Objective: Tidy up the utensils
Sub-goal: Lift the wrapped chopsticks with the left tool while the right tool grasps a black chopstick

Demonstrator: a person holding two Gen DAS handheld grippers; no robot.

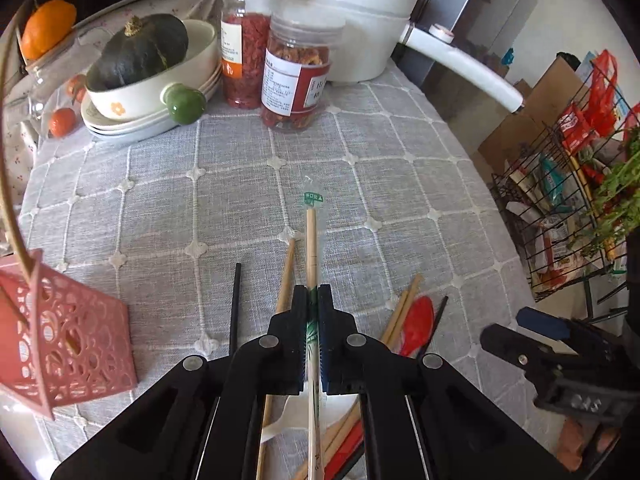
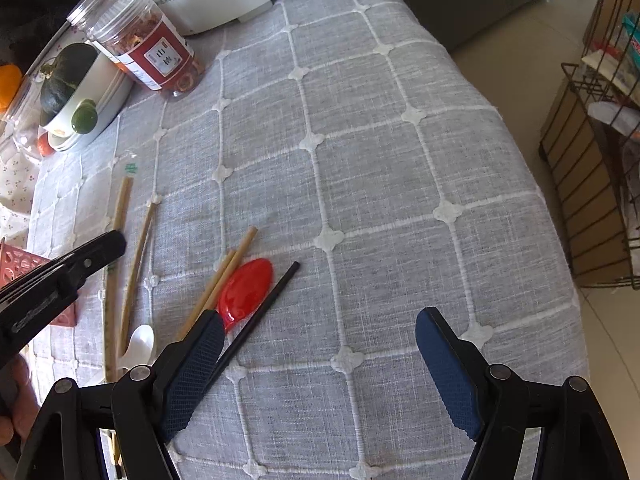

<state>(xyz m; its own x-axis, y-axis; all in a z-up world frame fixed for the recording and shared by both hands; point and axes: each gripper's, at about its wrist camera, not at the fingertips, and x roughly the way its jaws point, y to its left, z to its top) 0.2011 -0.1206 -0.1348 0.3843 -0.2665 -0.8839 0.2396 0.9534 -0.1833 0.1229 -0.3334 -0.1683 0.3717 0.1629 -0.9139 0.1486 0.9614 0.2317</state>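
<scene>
My left gripper (image 1: 313, 300) is shut on a wrapped pair of wooden chopsticks (image 1: 311, 240), which also shows in the right wrist view (image 2: 120, 208). A bare wooden chopstick (image 1: 286, 276) lies just left of it. Right of it lie two wooden chopsticks (image 1: 404, 308), a red spoon (image 1: 418, 326) and a black chopstick (image 1: 436, 320). Another black chopstick (image 1: 235, 304) lies to the left. A white spoon (image 2: 140, 346) lies near the front. My right gripper (image 2: 320, 340) is open and empty above the cloth, right of the red spoon (image 2: 246, 288). A pink openwork holder (image 1: 60, 332) stands at the left.
At the back stand two clear jars (image 1: 296, 76), a bowl with a dark squash (image 1: 140, 52) on stacked plates, a white pot (image 1: 372, 20) and an orange (image 1: 48, 28). The table's right edge (image 2: 552, 200) drops to the floor, with a wire rack (image 1: 568, 208) beyond.
</scene>
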